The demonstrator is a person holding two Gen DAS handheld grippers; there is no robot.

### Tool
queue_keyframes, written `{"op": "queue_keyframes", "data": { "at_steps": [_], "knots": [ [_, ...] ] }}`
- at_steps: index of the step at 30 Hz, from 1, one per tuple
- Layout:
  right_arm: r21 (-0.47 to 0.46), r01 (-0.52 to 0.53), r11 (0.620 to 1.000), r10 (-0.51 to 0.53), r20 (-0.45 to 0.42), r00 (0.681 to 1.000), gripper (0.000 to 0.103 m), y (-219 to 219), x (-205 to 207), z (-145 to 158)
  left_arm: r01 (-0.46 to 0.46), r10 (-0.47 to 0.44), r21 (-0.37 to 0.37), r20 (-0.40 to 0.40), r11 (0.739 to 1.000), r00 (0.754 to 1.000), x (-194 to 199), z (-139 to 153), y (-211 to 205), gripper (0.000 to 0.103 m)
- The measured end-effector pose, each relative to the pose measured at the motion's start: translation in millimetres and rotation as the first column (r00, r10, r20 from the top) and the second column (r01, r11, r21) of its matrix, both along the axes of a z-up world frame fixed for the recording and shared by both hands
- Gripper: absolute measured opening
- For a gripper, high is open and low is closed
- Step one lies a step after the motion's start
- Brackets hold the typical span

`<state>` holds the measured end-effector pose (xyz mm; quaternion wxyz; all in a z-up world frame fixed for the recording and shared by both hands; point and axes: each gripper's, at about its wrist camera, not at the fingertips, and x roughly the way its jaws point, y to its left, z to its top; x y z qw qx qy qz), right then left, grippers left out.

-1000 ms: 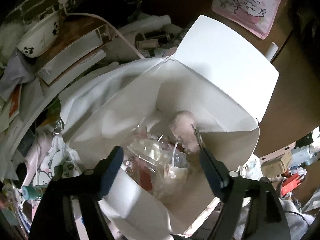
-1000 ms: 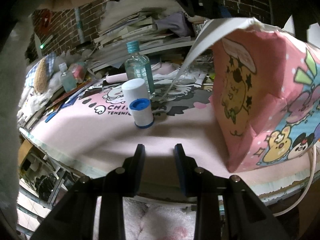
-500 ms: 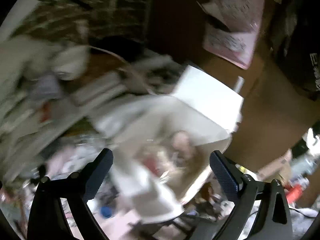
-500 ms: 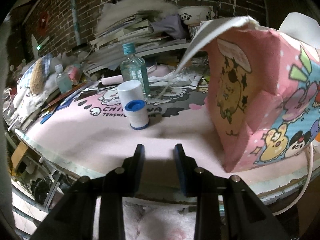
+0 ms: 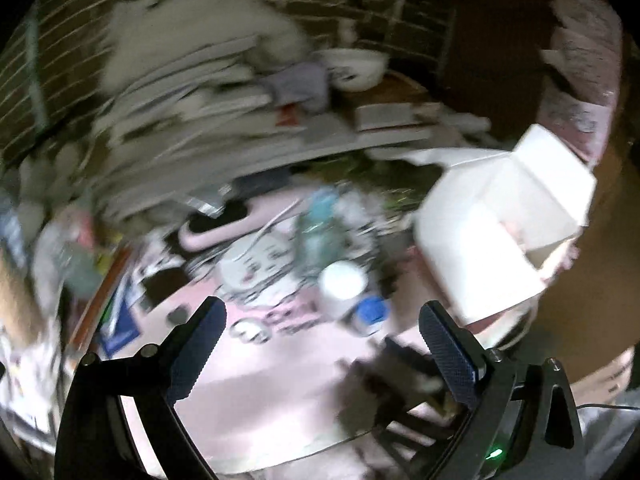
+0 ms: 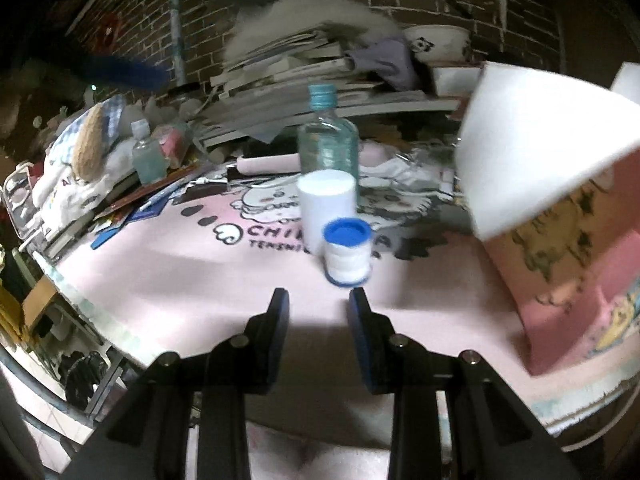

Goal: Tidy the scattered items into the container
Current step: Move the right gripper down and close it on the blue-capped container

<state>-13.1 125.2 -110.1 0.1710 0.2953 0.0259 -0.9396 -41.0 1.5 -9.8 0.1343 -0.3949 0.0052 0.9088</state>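
Note:
The pink cartoon paper bag (image 6: 560, 240) stands open on the right of the pink mat (image 6: 180, 264); in the left wrist view the bag (image 5: 500, 232) shows its white inside. A white cylinder (image 6: 326, 200) and a small blue-capped white tub (image 6: 347, 252) stand mid-mat, with a clear teal-capped bottle (image 6: 326, 144) behind them. My right gripper (image 6: 319, 298) sits just short of the tub, its jaws a little apart with nothing between them. My left gripper (image 5: 320, 312) hangs wide open and empty above the cylinder (image 5: 342, 284) and tub (image 5: 370, 314). That view is blurred.
Stacked books and papers (image 6: 304, 76) with a panda bowl (image 6: 436, 42) fill the back, in front of a brick wall. A small bottle (image 6: 146, 156) and plush clutter (image 6: 88, 148) lie at the left. The mat's front edge (image 6: 80, 300) drops off at the lower left.
My left gripper swung from above the bag's inside to over the mat, and its jaws spread wider. My right gripper moved nearer the white cylinder and blue-capped tub.

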Motion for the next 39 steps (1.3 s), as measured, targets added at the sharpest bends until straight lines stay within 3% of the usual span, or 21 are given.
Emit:
{"op": "queue_keyframes", "data": {
  "at_steps": [8,16,19,25,31,33,34,35,37,39],
  "knots": [
    [0.057,0.047,0.997,-0.047,0.007,0.999,0.028,-14.6,-24.3,1.8,-0.162,0.162,-0.023,-0.010,0.986,0.987,19.1,-26.7,-43.4,0.097],
    [0.034,0.035,0.999,-0.037,0.057,0.998,0.027,-17.1,-42.3,-0.9,-0.173,0.172,0.030,0.034,0.984,0.985,25.5,-43.1,-57.6,0.097],
    [0.029,0.030,0.999,-0.032,0.061,0.998,0.014,-17.7,-43.0,-1.8,-0.179,0.178,0.034,0.043,0.983,0.983,25.7,-45.9,-58.4,0.097],
    [0.048,0.030,0.998,-0.031,0.028,0.999,0.007,-19.1,-36.4,1.6,-0.185,0.183,0.038,0.050,0.982,0.982,26.8,-47.2,-58.6,0.097],
    [0.060,0.054,0.997,-0.057,0.040,0.998,0.008,-16.9,-37.8,1.4,-0.182,0.180,0.046,0.049,0.982,0.983,27.9,-46.8,-59.6,0.097],
    [0.079,0.081,0.994,-0.083,0.022,0.996,0.011,-14.6,-36.1,0.7,-0.182,0.180,0.049,0.049,0.982,0.982,27.8,-46.9,-59.7,0.097],
    [0.081,0.088,0.993,-0.090,0.022,0.996,0.019,-13.1,-36.4,0.3,-0.182,0.180,0.052,0.048,0.982,0.983,27.8,-46.9,-59.9,0.097],
    [0.075,0.095,0.993,-0.097,0.026,0.995,0.034,-10.4,-37.2,0.1,-0.182,0.179,0.056,0.048,0.982,0.983,27.7,-47.1,-60.0,0.097],
    [0.059,0.116,0.991,-0.118,0.023,0.993,0.050,-4.7,-37.7,0.5,-0.179,0.176,0.062,0.049,0.982,0.983,26.9,-48.4,-60.3,0.097],
    [0.058,0.122,0.991,-0.122,0.004,0.993,0.050,-2.4,-38.0,2.0,-0.176,0.173,0.069,0.050,0.982,0.984,25.7,-50.2,-61.9,0.097]
  ]
}}
